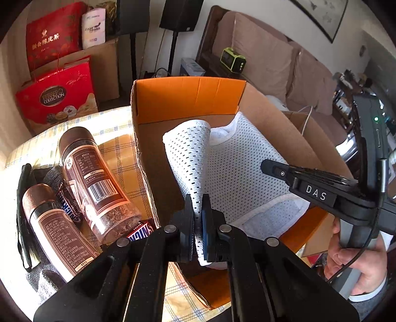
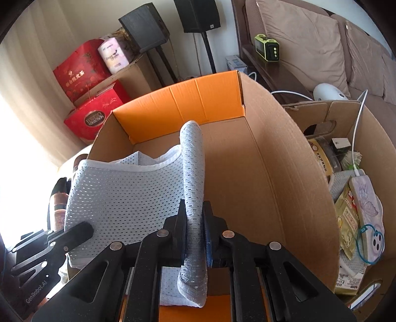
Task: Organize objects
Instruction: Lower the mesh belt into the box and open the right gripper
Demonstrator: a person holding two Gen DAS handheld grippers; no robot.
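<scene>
While the jars [image 1: 96, 178] wait at lower left, both the left gripper [image 1: 198, 223] and right gripper [image 2: 195, 223] pinch the white mesh cloth [image 1: 237, 168] over the cardboard box [image 1: 188, 96] at centre, so next probably lower and release it.

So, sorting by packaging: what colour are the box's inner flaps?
Orange inner flaps, clearest in the right wrist view.

Strong daylight floods in at nine o'clock. A brown sofa [image 2: 321, 42] with cushions fills two o'clock, black speakers [image 2: 198, 14] stand at twelve against a pale wall [image 1: 259, 10].
</scene>
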